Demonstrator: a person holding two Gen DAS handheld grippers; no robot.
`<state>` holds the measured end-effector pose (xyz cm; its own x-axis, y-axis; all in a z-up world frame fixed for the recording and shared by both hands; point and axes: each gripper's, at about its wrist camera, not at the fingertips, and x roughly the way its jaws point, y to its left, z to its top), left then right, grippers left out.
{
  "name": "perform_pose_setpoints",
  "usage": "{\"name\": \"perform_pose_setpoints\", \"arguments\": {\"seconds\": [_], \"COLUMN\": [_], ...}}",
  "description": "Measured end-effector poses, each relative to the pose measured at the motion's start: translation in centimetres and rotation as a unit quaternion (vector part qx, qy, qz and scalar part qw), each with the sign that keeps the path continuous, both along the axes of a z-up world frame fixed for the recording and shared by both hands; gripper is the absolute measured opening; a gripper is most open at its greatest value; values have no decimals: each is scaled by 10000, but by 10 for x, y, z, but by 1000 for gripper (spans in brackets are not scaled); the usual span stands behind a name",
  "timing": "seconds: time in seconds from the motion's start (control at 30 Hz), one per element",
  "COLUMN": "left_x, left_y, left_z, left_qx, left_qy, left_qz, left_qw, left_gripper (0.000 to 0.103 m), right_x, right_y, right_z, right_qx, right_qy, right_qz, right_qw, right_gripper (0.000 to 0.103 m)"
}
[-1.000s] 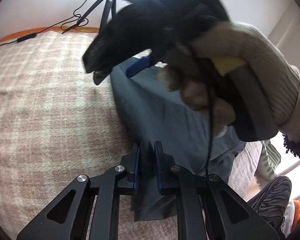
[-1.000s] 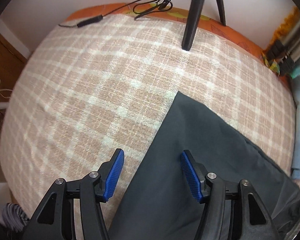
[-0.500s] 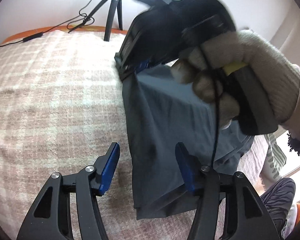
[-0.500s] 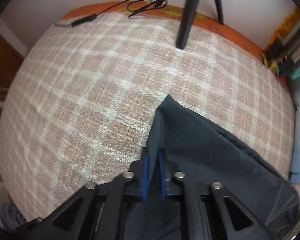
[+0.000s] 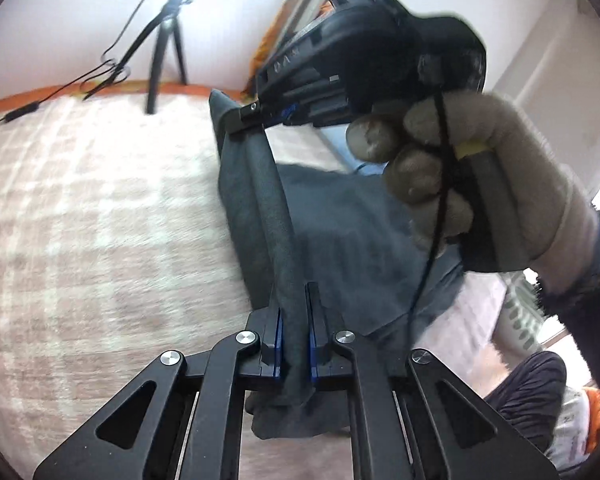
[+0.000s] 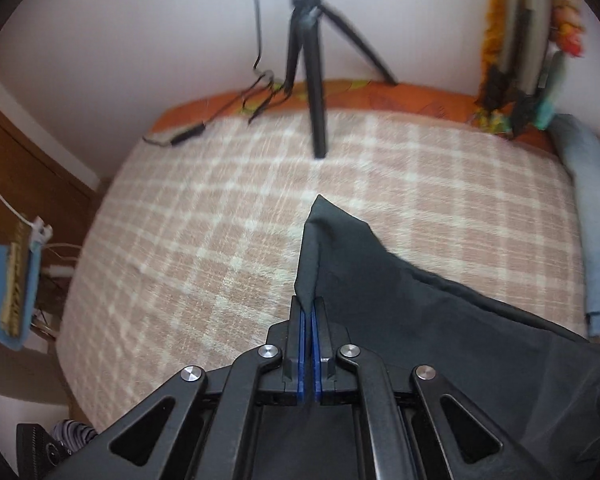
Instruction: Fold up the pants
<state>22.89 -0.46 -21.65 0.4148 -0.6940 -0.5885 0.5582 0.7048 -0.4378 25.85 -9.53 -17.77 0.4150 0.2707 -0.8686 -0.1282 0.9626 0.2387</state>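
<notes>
Dark grey pants (image 5: 340,220) lie on a bed with a pink checked cover (image 5: 100,220). My left gripper (image 5: 294,292) is shut on a bunched strip of the pants' near edge, which is lifted off the cover. Held by a gloved hand (image 5: 480,184), my right gripper (image 5: 252,114) comes into the left wrist view from the upper right and pinches the far corner of the same edge, so the cloth stretches taut between the two. In the right wrist view that right gripper (image 6: 310,304) is shut on the raised corner of the pants (image 6: 400,300), above the cover (image 6: 200,220).
A black tripod (image 6: 312,80) stands at the far side of the bed, with a cable and adapter (image 6: 180,136) beside it. A blue-grey folded cloth (image 6: 592,220) lies at the bed's right edge. Wooden furniture (image 6: 40,160) stands to the left.
The left gripper opened, then shut on the pants' near edge. The right gripper closed on the far corner. Both have risen, lifting that edge off the bed.
</notes>
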Motion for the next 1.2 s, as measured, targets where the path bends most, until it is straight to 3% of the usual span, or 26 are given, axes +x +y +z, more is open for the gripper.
{"name": "perform_pose_setpoints", "arguments": {"seconds": [0.07,0.4,0.6,1.2], "left_x": [-2,-21,-25,-25], "left_y": [-13,-95,-141,-264], "left_z": [9,34,41,32], "left_qx": [-239,-291,-179,-143], "left_qy": [81,-66,-72,134], "left_qz": [-196,-931,-1314,-2308], "left_qw": [9995,9952,9911,9728], "left_gripper": [7,7,7,7], "right_x": [-5,-45,-60,-111], "right_y": [-13,-103,-156,-293], "right_z": [6,41,41,20], "right_qx": [175,413,542,105], "right_qy": [-91,-517,-568,-419], "right_qz": [-106,-573,-790,-1526], "right_qw": [9997,9962,9938,9873], "right_gripper": [0,0,0,0]}}
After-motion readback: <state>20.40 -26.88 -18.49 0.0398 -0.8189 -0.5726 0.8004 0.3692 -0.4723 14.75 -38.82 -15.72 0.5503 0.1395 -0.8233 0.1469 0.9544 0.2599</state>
